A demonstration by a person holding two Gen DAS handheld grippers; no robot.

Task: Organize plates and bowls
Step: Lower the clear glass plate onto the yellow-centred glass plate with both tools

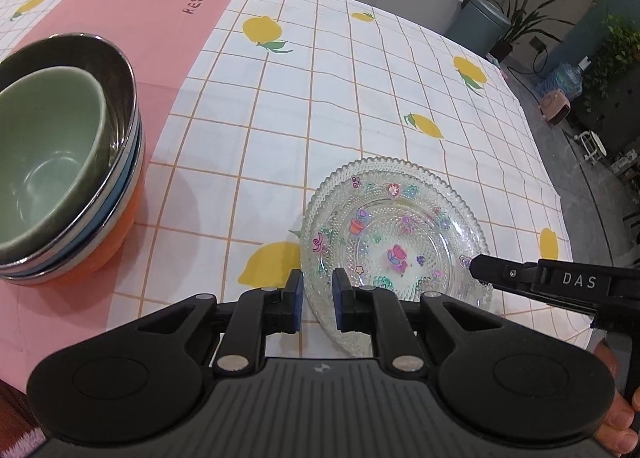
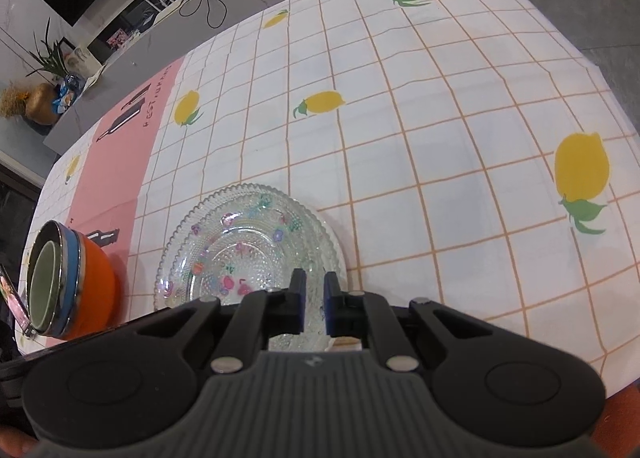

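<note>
Glass plate [image 1: 394,230]: a clear, beaded plate with coloured flower prints lay on the chequered lemon tablecloth [image 1: 328,98], at the near side of the table and right of the bowls. In the right wrist view it looked like two plates nested, one rim inside the other; this could not be confirmed.

Left gripper [image 1: 318,300]: its blue-padded fingers straddled the plate's near-left rim, glass between them, a slight gap showing on either side; the pads did not visibly press.

Right gripper [image 2: 315,304]: the jaws were drawn nearly together over the plate's near-right edge, glass visible in the narrow slot between them; whether they pinched it could not be told. From the left wrist view its black fingertip reached the plate's right rim.

Bowl stack [image 1: 64,162]: a pale green bowl sat inside a steel-rimmed dark one, over a blue and an orange bowl, on the pink strip of the cloth, well apart from the plate.

Hand [image 1: 616,418]: fingers showed at the lower right, beneath the gripper body.
</note>
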